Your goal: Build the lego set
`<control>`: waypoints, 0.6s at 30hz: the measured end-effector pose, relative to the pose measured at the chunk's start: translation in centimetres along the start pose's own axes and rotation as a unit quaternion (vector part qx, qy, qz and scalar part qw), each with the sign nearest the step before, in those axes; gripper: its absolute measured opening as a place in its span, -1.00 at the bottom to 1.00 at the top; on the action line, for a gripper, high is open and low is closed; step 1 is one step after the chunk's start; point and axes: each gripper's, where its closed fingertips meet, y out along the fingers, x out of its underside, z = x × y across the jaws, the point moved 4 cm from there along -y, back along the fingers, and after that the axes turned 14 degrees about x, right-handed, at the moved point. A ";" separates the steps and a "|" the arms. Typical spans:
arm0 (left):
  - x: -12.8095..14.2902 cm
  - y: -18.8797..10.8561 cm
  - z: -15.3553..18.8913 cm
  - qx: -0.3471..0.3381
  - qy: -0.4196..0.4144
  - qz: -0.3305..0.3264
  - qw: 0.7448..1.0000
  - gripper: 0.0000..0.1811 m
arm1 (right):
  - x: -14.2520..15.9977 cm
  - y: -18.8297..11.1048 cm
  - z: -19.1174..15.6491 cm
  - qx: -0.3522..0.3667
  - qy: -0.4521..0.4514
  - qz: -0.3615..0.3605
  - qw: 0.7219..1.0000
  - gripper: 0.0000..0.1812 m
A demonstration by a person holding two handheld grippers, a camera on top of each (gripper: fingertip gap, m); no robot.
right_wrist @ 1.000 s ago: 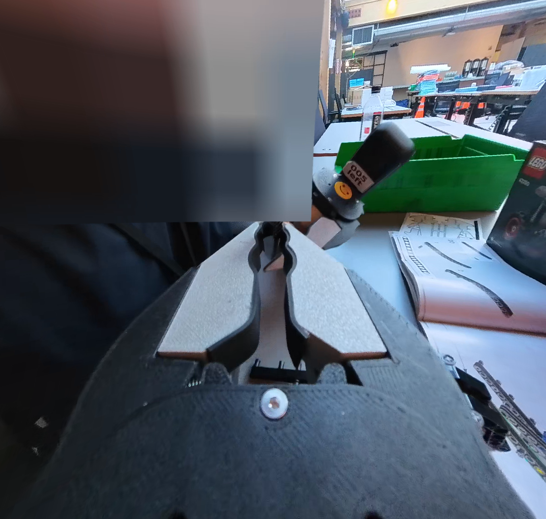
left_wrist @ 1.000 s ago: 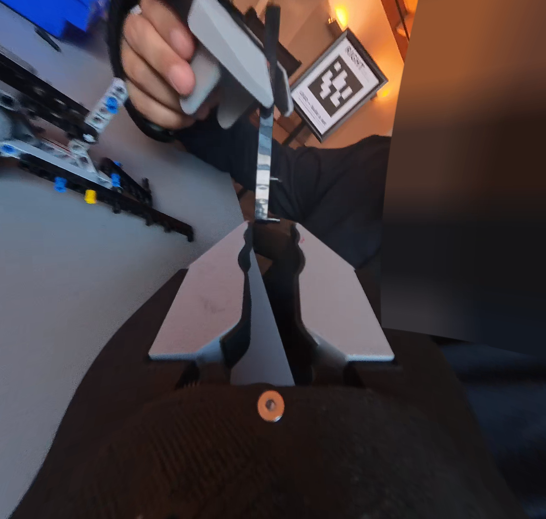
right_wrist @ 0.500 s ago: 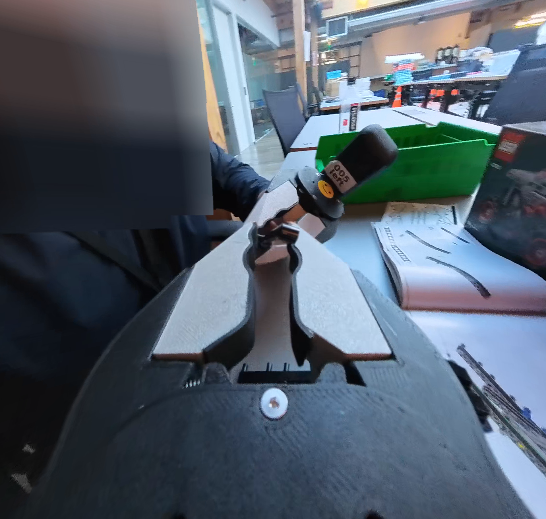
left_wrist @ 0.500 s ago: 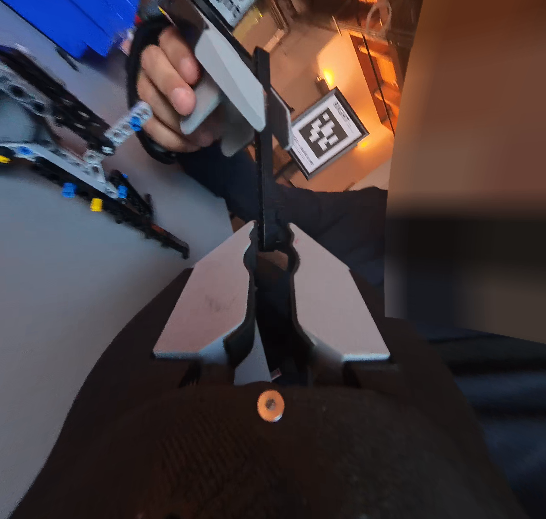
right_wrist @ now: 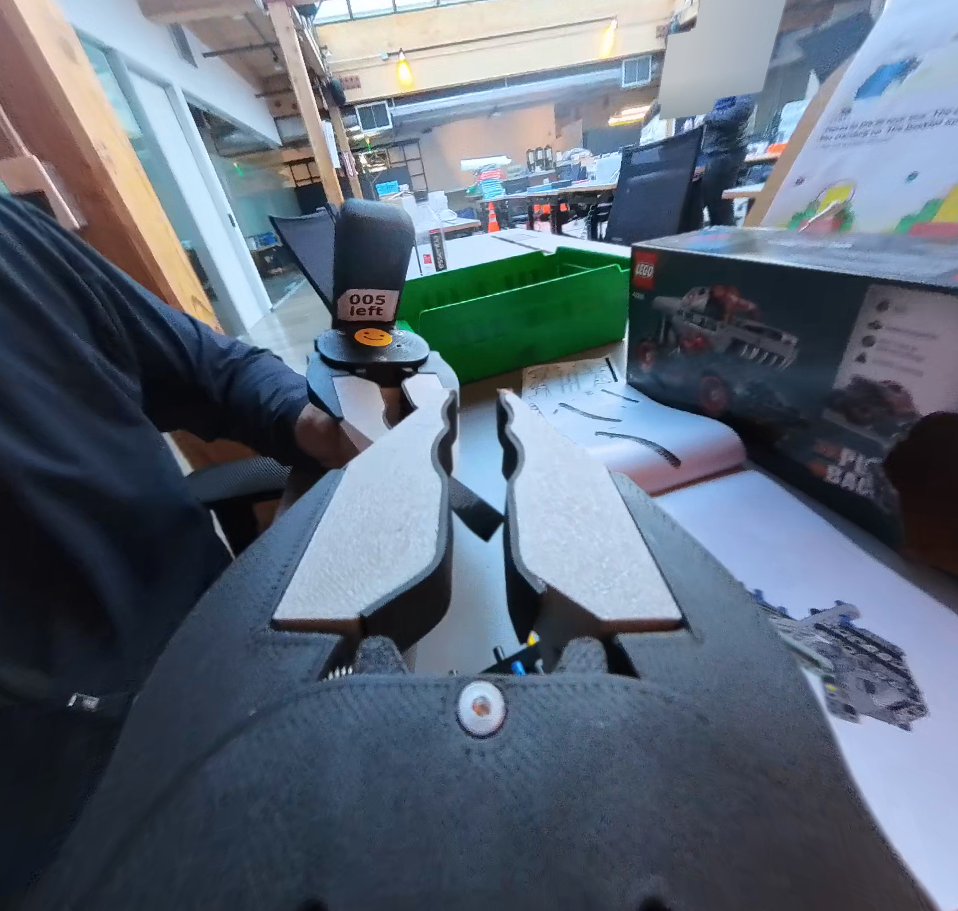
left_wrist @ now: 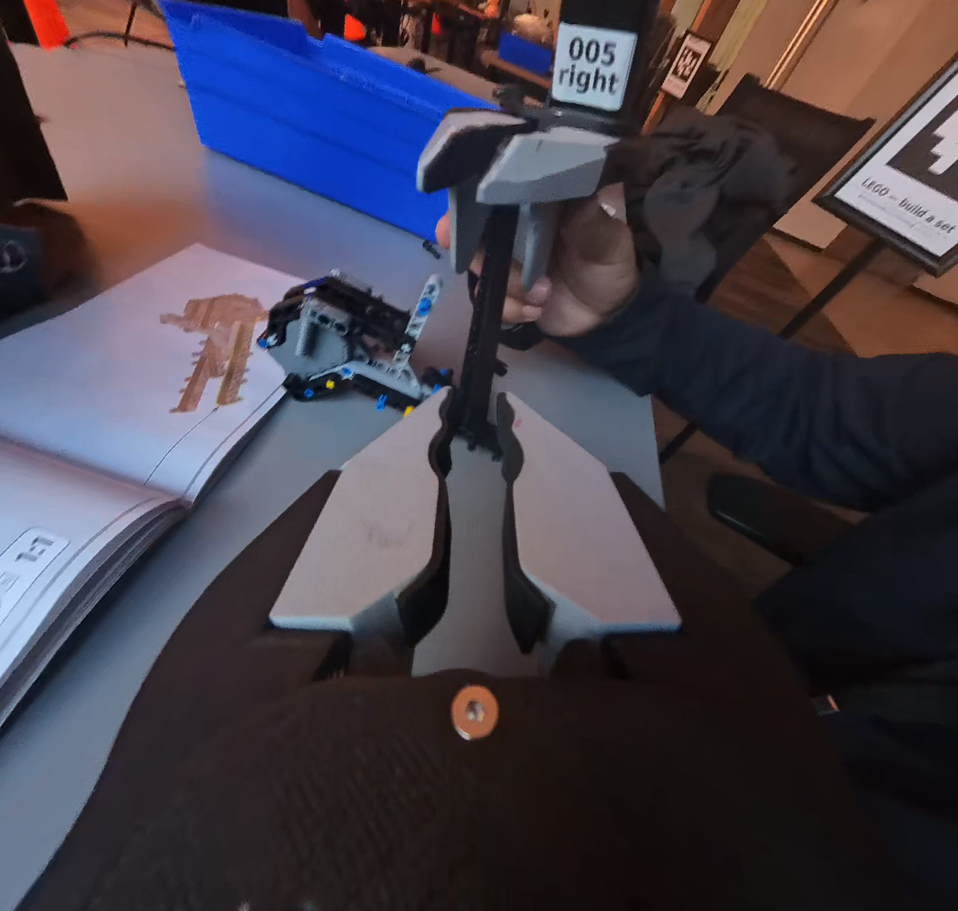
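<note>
Left wrist view: my left gripper (left_wrist: 473, 409) has its jaws narrowly parted around the lower end of a long black beam (left_wrist: 482, 336); the beam stands upright between the tips, and I cannot tell whether the pads actually press it. The right gripper (left_wrist: 495, 258) shows above, its two grey fingers straddling the same beam near its upper end with a gap on each side, so it looks released rather than clamped. Taking the beam as landmark: the partly built chassis (left_wrist: 352, 346) lies on the table (left_wrist: 129, 160) just left of it, grey and black with blue and yellow pins showing; the open instruction booklet (left_wrist: 119, 393) is farther left; a blue bin (left_wrist: 311, 123) sits behind and left. Right wrist view: the right gripper (right_wrist: 474, 404) is open, a clear gap between the tips, with nothing gripped at them; a dark strip, probably the beam (right_wrist: 474, 515), crosses the gap lower down. The left gripper (right_wrist: 386, 398) is just left of my tips, held by a hand (right_wrist: 321, 435). Behind it are a green bin (right_wrist: 518, 315), the booklet (right_wrist: 648, 435) and the set's box (right_wrist: 793, 346); the chassis (right_wrist: 855, 673) is low right. Progress judgement: early to middle. One sub-assembly exists, no wheels or bodywork visible. The beam is not yet joined to the chassis; most steps remain.
</note>
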 end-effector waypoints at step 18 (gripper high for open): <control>-1.2 2.7 0.2 0.046 0.060 0.008 0.997 -0.92 | 0.7 -1.1 1.6 -0.039 0.120 -0.004 0.992 -0.95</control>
